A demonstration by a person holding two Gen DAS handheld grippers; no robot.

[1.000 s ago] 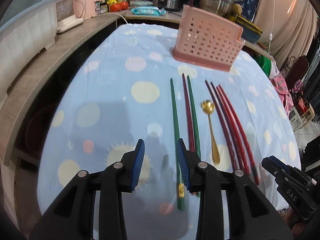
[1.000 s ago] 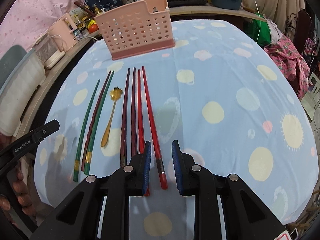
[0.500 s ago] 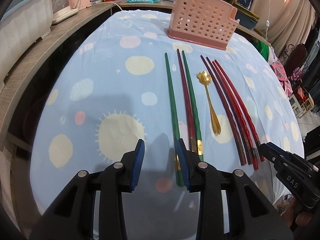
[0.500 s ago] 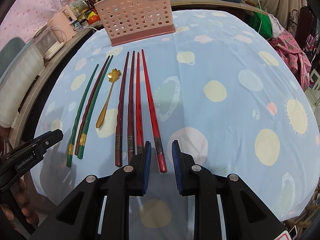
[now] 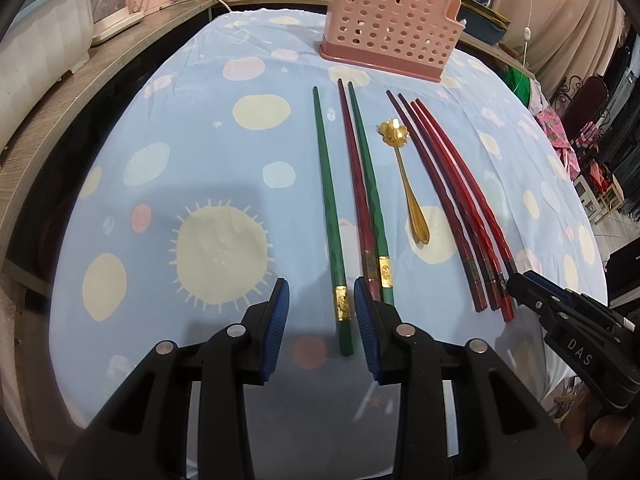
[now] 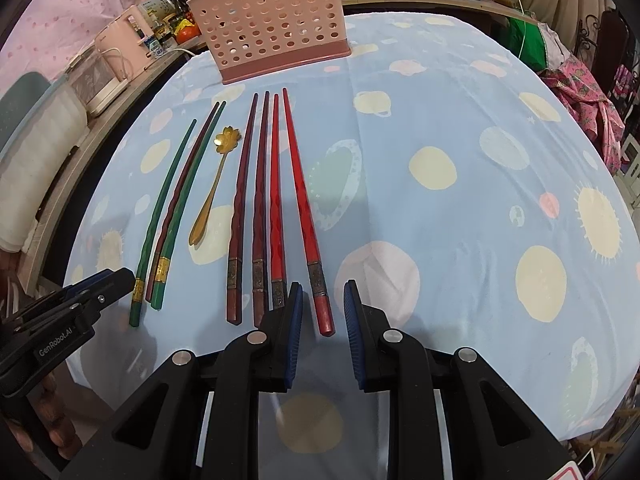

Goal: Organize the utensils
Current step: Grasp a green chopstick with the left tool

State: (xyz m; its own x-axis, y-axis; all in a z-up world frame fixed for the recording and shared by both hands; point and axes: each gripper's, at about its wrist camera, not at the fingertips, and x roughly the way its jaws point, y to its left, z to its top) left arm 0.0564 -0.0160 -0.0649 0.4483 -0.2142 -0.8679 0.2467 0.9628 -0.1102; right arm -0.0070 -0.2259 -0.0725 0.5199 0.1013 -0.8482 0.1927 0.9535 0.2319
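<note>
Chopsticks and one gold spoon [image 5: 404, 176] lie in a row on the blue spotted tablecloth [image 5: 200, 152], all in front of the pink perforated holder [image 5: 390, 36], tips toward it. Nearest the holder's left end lies a lone green chopstick [image 5: 330, 216]; beside it a dark red stick touches a second green one. The spoon, with a flower-shaped bowl, lies in front of the holder's middle, and four red and maroon chopsticks [image 6: 272, 208] fan out past it.

These look light, stiff and glossy, with faceted shafts, so they are likely to slip or roll under a pinch. The thick butt ends with gold or dark bands seem the best place to grip.

The left gripper [image 5: 322, 332] is spread wide, its ribbed blue pads either side of the lone green stick's butt. The right gripper [image 6: 322, 328] is likewise parted around the brightest red chopstick [image 6: 302, 200]. Neither holds anything.
</note>
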